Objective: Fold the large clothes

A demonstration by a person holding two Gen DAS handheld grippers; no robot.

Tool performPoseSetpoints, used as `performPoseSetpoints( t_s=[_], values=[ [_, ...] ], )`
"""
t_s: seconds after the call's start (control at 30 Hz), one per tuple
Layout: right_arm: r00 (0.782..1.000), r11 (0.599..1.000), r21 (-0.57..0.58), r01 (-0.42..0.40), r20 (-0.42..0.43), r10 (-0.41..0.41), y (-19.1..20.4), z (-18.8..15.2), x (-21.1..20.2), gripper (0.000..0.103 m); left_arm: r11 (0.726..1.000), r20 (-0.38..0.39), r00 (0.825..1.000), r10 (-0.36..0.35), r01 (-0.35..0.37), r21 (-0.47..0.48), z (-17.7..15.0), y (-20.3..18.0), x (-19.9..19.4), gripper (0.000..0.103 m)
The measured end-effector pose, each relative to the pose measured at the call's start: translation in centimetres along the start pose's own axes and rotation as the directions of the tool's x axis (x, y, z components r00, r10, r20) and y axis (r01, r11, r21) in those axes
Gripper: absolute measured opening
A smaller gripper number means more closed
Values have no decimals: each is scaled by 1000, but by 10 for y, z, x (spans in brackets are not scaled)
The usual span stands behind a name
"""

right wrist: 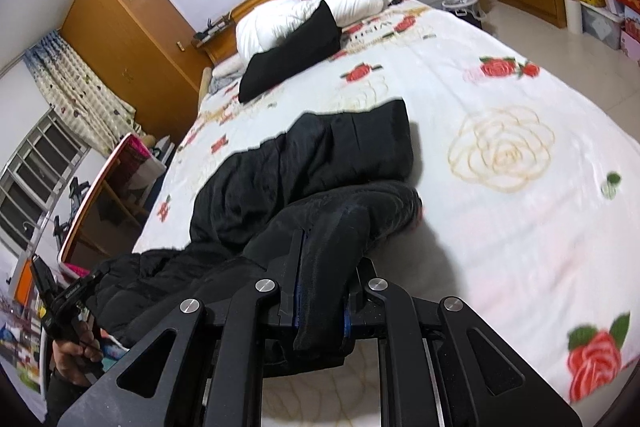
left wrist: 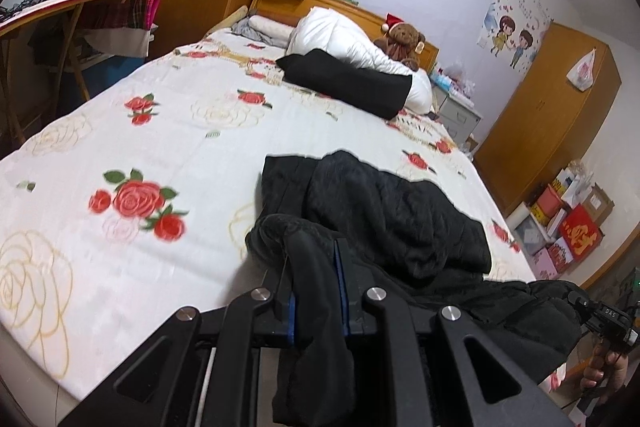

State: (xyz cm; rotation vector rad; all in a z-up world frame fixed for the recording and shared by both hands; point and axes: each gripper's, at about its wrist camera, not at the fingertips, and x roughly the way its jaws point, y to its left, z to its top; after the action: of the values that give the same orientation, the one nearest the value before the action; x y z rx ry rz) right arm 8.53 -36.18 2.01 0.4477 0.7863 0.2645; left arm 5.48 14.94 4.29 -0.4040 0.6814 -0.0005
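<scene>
With the left gripper and right gripper each clamped nearly shut on the near edge of the black padded jacket, its far part lies ahead on the bedspread; folding remains incomplete

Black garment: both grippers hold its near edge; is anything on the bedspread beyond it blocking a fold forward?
Nothing visible. The bedspread beyond the black garment is bare up to the black pillow.
</scene>
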Motion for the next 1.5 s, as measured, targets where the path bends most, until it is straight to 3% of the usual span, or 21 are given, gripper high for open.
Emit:
performPoseSetpoints(
  t_s=[0.5, 0.83, 1.2, 1.5],
  values=[
    [999, 1000, -9, 23, 37, -23, 13, 87, 53, 14, 1000, 24, 1000, 7, -6, -18, 79, -10, 70, 16],
    [998, 998, 1, 62, -17, -62, 11, 137, 120, 14, 998, -38, 998, 45, -47, -51, 114, -5, 152, 16],
    [984, 991, 58, 120, -142, -111, -19, 163, 209, 15, 994, -135, 985, 110, -112, -11, 125, -2, 249, 16],
    [976, 986, 133, 102, -203, -74, -47, 161, 254, 21, 992, -184, 975, 124, -123, 18, 114, 3, 300, 19]
  ],
)
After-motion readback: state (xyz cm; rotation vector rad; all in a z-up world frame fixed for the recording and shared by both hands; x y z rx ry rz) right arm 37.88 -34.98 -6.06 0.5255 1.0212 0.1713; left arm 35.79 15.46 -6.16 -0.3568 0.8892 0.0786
